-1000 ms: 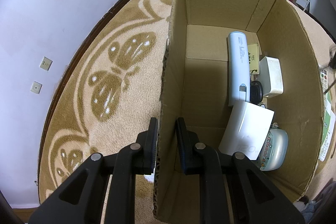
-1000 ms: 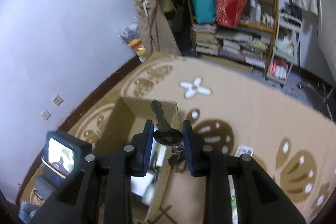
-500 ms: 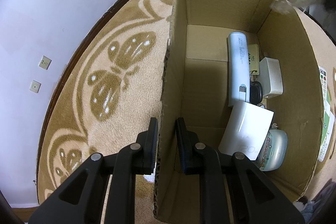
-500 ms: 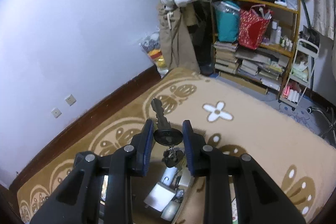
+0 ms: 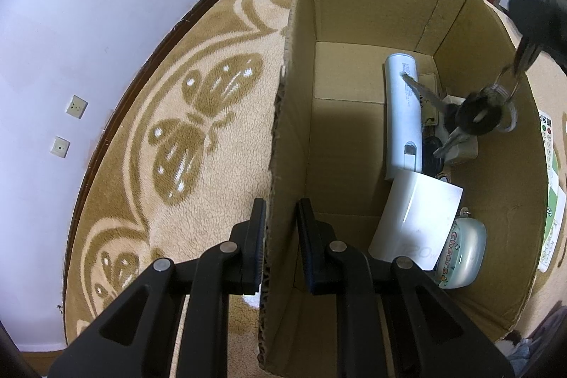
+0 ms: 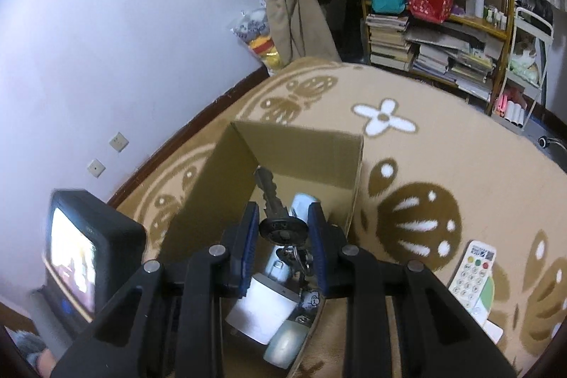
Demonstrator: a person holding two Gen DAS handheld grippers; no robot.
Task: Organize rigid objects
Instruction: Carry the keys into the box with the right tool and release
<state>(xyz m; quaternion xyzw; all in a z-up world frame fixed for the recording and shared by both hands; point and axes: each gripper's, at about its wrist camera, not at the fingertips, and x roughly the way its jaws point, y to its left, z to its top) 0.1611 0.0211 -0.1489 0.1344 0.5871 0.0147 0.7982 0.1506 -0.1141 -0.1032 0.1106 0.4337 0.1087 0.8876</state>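
The right gripper (image 6: pixel 283 231), clenched on the keys (image 6: pixel 280 225), hangs above the cardboard box (image 5: pixel 372 9) near its right wall, while the left gripper (image 5: pixel 280 236) pinches the left wall.

left wrist: close, steeply down along the cardboard box (image 5: pixel 287 137) wall | right wrist: higher, slanting down over the box toward the bookshelf (image 6: pixel 436 23) | shared: box interior, rug (image 5: pixel 198 116)

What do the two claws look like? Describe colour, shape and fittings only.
Both match. The left claw and the right claw have matte black angular linkage arms with triangular cut-outs, silver round pivot pins, and flat upright fingers faced with dark blue ribbed pads. No cables or sleeves show.
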